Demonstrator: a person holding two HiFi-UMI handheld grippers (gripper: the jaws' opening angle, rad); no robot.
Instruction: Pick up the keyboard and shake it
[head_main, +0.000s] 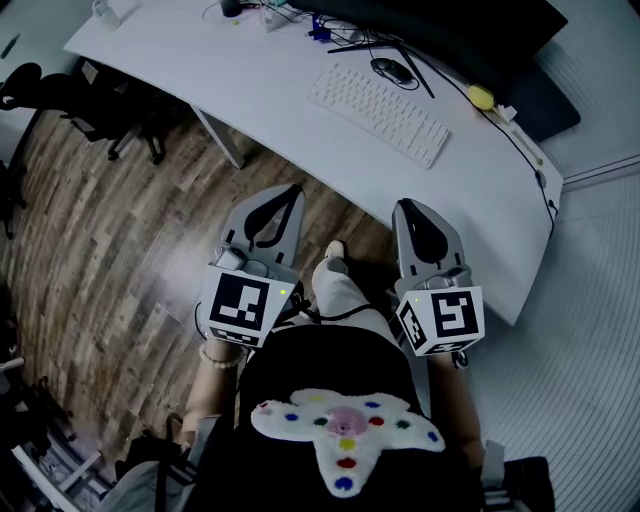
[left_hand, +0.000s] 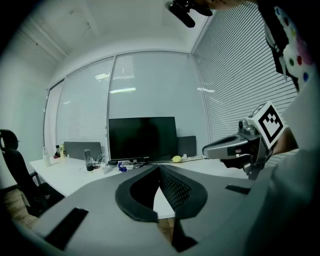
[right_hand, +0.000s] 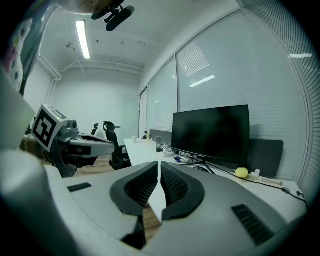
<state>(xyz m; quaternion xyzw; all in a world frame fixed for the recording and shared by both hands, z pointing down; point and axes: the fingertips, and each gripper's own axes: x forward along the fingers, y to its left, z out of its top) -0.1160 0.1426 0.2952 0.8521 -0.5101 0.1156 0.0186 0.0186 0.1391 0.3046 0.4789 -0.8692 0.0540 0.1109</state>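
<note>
The white keyboard (head_main: 378, 113) lies flat on the white desk (head_main: 250, 90), in front of the dark monitor (head_main: 440, 30). Both grippers hang over the wooden floor, short of the desk's near edge and well apart from the keyboard. My left gripper (head_main: 291, 191) is shut and empty, its tips meeting in the left gripper view (left_hand: 158, 166). My right gripper (head_main: 405, 206) is likewise shut with nothing in it (right_hand: 159, 163). Both point toward the desk. The jaws hide the keyboard in both gripper views.
A black mouse (head_main: 392, 69) and cables lie behind the keyboard, and a yellow object (head_main: 481, 96) sits to its right. A black office chair (head_main: 110, 110) stands by the desk's left part. The person's leg and shoe (head_main: 335, 262) are between the grippers.
</note>
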